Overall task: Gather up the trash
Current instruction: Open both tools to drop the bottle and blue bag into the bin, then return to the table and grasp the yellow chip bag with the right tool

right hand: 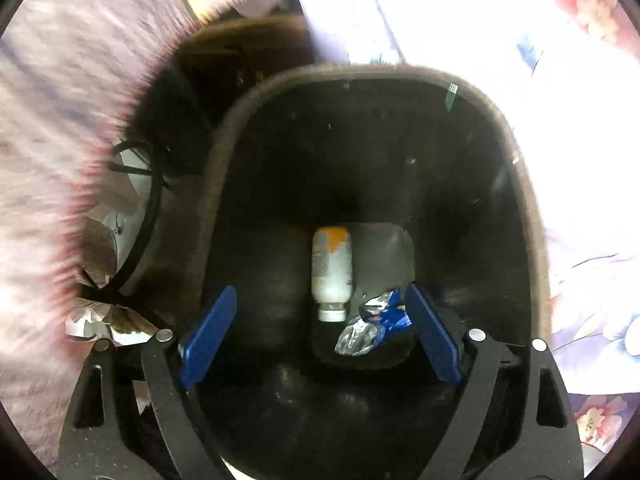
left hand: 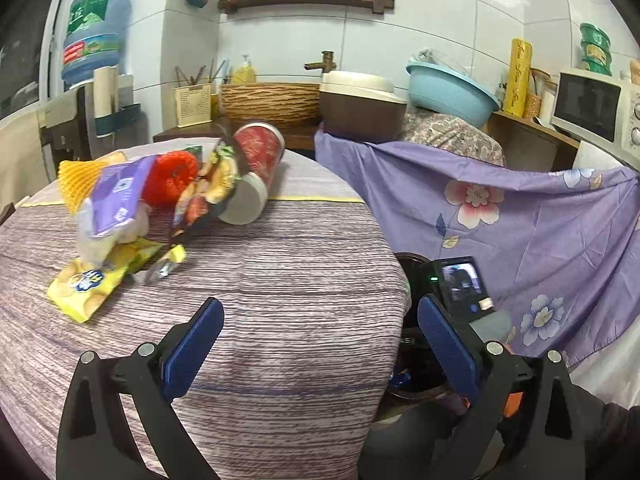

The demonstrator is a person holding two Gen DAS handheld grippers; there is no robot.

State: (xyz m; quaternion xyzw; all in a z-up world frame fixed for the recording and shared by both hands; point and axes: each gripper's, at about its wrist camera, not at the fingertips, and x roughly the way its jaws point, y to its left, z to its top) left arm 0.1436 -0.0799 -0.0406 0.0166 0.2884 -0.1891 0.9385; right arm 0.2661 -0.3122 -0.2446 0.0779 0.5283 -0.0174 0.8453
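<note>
We see a tablecloth (left hand: pixel 280 280) striped in lilac and grey, a red paper cup (left hand: pixel 256 152) with a white base, and a yellow snack packet (left hand: pixel 86 284). In the black bin (right hand: pixel 460 200) lie a white bottle (right hand: pixel 331 268) marked orange and a blue-and-silver wrapper (right hand: pixel 376 320).

round table (left hand: pixel 280 280), striped purple cloth; on it: wrapper pile (left hand: pixel 132 200), yellow snack bag (left hand: pixel 86 284), red canister (left hand: pixel 256 168) lying sideways

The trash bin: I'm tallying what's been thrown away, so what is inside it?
Inside the dark bin lie a white bottle with an orange patch and a crumpled blue-and-silver wrapper. Its near floor is hidden behind the right gripper.
</note>
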